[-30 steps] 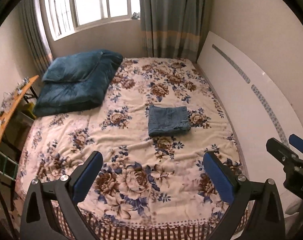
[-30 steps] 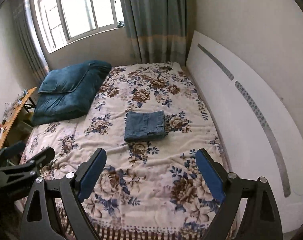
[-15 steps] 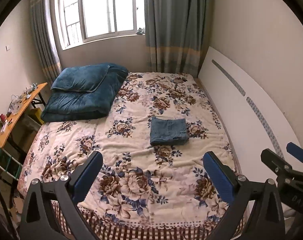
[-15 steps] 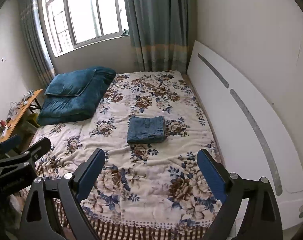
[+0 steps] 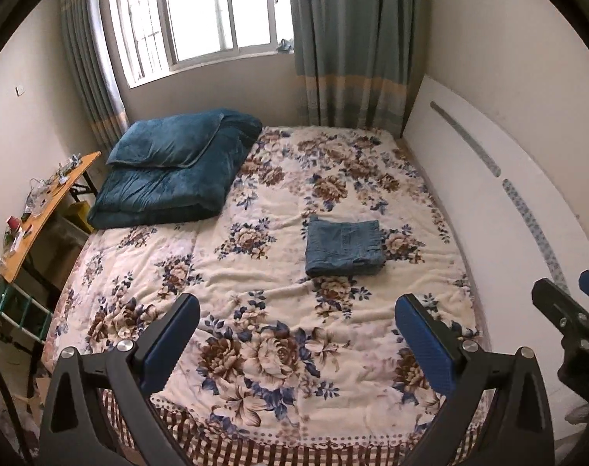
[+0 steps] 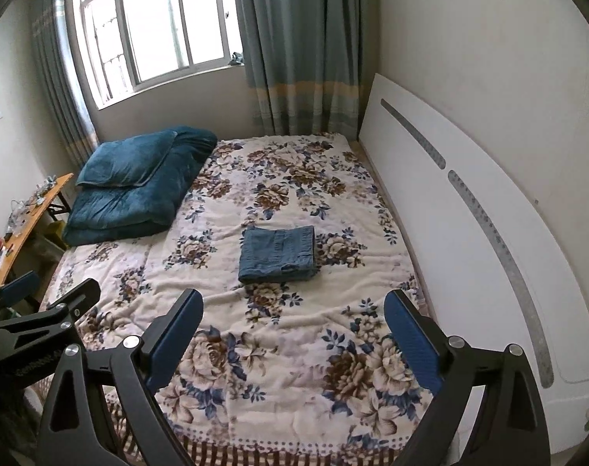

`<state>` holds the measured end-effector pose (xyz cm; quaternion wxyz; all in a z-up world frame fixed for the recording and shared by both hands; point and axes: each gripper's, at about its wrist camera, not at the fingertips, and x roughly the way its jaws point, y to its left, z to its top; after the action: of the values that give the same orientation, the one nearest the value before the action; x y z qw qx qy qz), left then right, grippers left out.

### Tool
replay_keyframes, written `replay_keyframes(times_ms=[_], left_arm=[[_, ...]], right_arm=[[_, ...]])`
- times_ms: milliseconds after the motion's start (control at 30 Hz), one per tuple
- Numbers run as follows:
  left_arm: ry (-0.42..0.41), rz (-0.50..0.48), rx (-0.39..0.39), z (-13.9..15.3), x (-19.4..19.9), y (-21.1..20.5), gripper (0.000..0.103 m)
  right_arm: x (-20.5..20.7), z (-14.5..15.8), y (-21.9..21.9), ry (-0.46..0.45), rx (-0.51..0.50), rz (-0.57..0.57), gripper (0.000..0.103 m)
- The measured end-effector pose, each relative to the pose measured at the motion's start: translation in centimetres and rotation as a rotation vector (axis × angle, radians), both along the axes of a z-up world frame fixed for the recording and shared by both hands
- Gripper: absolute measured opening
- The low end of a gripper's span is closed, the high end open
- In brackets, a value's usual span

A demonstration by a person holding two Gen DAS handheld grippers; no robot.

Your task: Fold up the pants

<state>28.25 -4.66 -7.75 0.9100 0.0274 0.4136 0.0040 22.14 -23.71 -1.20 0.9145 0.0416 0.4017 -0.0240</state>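
— Claws first: left claw (image 5: 296, 334) spread wide at the bottom of its frame, blue pads apart, nothing between them. Right claw (image 6: 294, 328) likewise released, gripping nothing, hanging above the near end of the bed.

— And the pants?

— Pants (image 6: 277, 253) lying centre frame on the bed (image 6: 255, 349), well apart from both claws. Already folded into a compact, near-square stack, edges squared, layered folds showing along the lower edge.

— Step in hand, then?

— Looks like the end of the task: folding apparently finished, claws held clear. Next move, if any, probably calls for nothing beyond a check of the stack; otherwise a reach forward and down from the foot of the bed.

— Materials?

— Blue denim, stiff enough to hold a crisp rectangle. Underneath, plush cream blanket (image 5: 294, 349) with brown and blue flowers, soft and a little rumpled, checked trim at the bottom edge. Upper left of the frame, thick teal quilt (image 5: 166, 178) folded in a fat slab, velvety, with a matching pillow on top. Right side, smooth white headboard (image 6: 449, 213) with a grey patterned stripe. Far left, wooden tabletop (image 5: 49, 202) littered with small items too tiny to name.
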Motion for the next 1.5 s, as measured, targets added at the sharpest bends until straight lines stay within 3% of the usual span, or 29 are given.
replay_keyframes(times_ms=[333,667,1500], left_arm=[[0.057,0.021,0.010,-2.8,6.5,-0.8,0.103],[0.113,0.013,0.041,-5.6,11.0,-2.1,0.103],[0.122,0.029,0.026,-7.0,12.9,-2.0,0.103]], right_arm=[[8.8,-4.2,-0.6,0.089,-0.006,-0.008,0.097],[13.9,-8.0,-0.9,0.169,-0.027,-0.019,0.097],[14.6,-10.2,-1.1,0.180,0.009,-0.028,0.098]])
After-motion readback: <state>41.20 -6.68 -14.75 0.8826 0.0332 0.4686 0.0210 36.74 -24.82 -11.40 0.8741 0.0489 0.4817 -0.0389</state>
